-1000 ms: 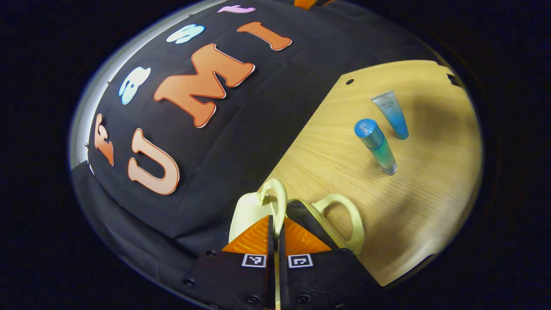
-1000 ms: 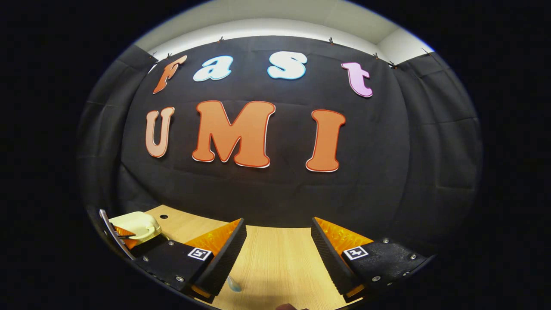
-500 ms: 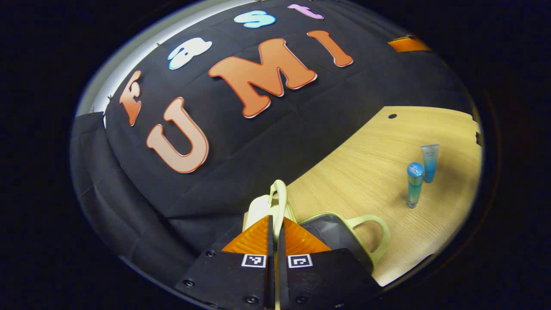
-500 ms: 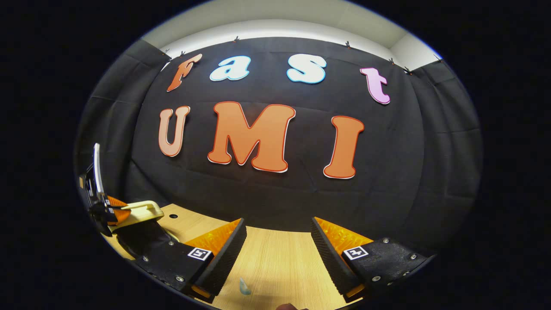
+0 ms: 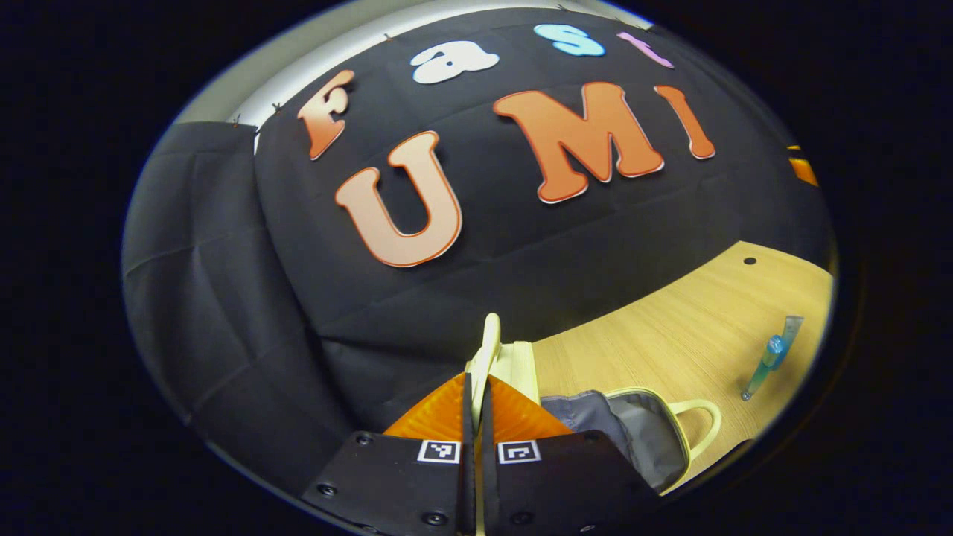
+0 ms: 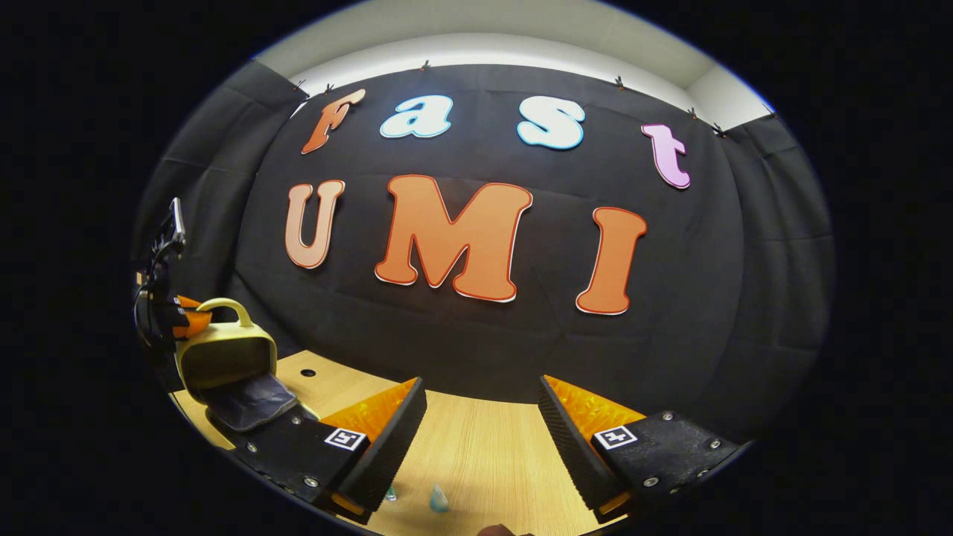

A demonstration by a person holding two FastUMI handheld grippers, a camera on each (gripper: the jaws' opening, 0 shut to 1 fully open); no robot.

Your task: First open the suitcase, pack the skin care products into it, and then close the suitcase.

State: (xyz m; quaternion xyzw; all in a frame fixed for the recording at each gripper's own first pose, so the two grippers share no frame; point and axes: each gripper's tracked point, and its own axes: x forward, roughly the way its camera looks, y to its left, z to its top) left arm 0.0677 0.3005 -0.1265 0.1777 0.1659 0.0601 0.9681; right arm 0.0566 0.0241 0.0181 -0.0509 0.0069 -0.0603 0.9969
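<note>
A small cream suitcase stands hinged open on the wooden table [image 5: 670,327]. My left gripper [image 5: 476,381] is shut on the lid's handle [image 5: 488,342] and holds the lid [image 5: 521,365] raised. The grey-lined lower half [image 5: 633,424] lies flat to the right, its own handle [image 5: 703,417] pointing outward. A blue bottle [image 5: 763,368] and a clear-blue tube [image 5: 789,331] stand upright at the far right. In the right gripper view the raised lid [image 6: 223,357] and the left gripper [image 6: 179,318] sit at the far left. My right gripper [image 6: 480,406] is open above the table, with the two products' tops [image 6: 438,499] just below it.
The black cloth wall runs close behind the suitcase and along the table's back edge. A small round hole [image 5: 750,261] marks the tabletop near the wall. Bare wood [image 6: 484,461] stretches between the suitcase and the two products.
My left gripper has lifted the lid by its handle, swinging the suitcase further open and exposing the grey lining. The right gripper has stayed open and nearly still.
</note>
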